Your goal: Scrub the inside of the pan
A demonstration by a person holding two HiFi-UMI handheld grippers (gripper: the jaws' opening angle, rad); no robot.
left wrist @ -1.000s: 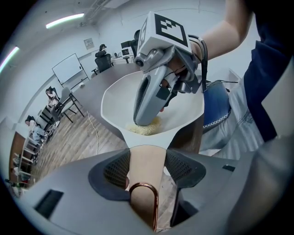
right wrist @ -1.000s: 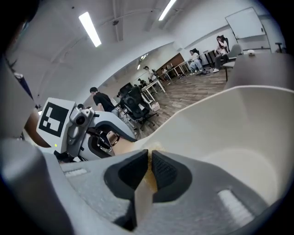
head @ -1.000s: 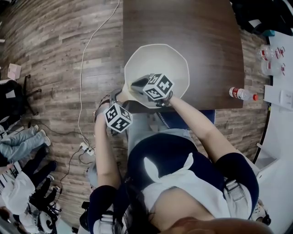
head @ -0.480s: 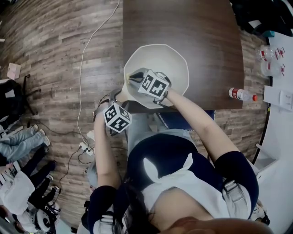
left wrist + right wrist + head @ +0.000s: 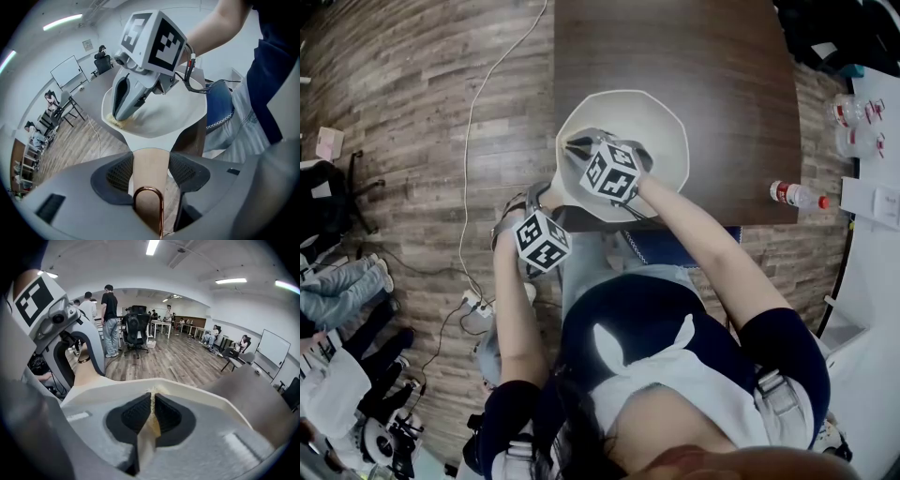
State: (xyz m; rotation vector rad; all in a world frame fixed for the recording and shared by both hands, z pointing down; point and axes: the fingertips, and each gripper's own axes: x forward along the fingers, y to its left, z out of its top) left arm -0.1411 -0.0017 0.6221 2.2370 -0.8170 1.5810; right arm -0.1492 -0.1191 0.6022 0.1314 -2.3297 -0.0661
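Resting at the near edge of the dark worktop (image 5: pixel 675 56), the white pan (image 5: pixel 652 127) lies with its open side up and its pale handle (image 5: pixel 555 184) reaching past the worktop's edge toward the person. The left claw (image 5: pixel 540 201) is clenched on that handle: the left gripper view shows both dark pads pressed against the handle's two sides, with the copper loop (image 5: pixel 149 202) at the handle's end lying between the jaws, close to the camera. The right claw (image 5: pixel 579 147) is inside the pan, tilted down, its tips at the pan's left inner wall. It grasps a thin yellowish scrub pad (image 5: pixel 151 420); the right gripper view shows the jaws nearly together with only this thin sheet pinched between them, and the pan's pale rim just beyond. From the left gripper view the frayed yellow edge of the pad shows beneath the right claw's tips, touching the pan's inner surface. Elsewhere, a clear bottle (image 5: pixel 795 193) with a red cap lies on its side at the worktop's right edge, well apart from the pan, and a white cable (image 5: pixel 471 131) runs across the wood-plank floor (image 5: pixel 394 112) to the left.
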